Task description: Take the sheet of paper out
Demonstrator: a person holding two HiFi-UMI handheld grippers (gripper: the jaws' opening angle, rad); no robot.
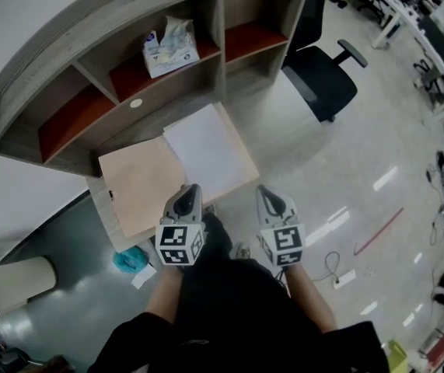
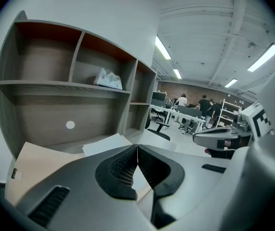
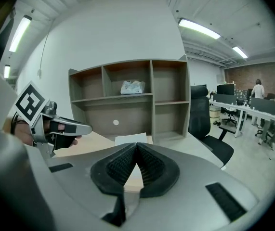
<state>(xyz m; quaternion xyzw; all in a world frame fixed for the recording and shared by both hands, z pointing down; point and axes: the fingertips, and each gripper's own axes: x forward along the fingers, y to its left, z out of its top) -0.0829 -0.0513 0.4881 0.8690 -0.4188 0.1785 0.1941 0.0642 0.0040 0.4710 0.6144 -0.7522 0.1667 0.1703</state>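
Both clenched and empty, the left claw [image 2: 137, 150] and right claw [image 3: 137, 146] hang near the counter's [image 1: 246, 162] near edge. The white sheet [image 1: 206, 148] lies flat by the counter's right edge, just beside a tan board [image 1: 138, 181]. The left claw hides its near corner. A crumpled pack [image 1: 170, 45] on the shelf [image 1: 206, 53] is too small to identify.

From above: my left gripper [image 1: 193, 189] and right gripper [image 1: 265, 191] hang side by side near the desk's [image 1: 243, 164] front edge, where a sheet of paper [image 1: 204, 150] lies just beside a tan board [image 1: 142, 181].
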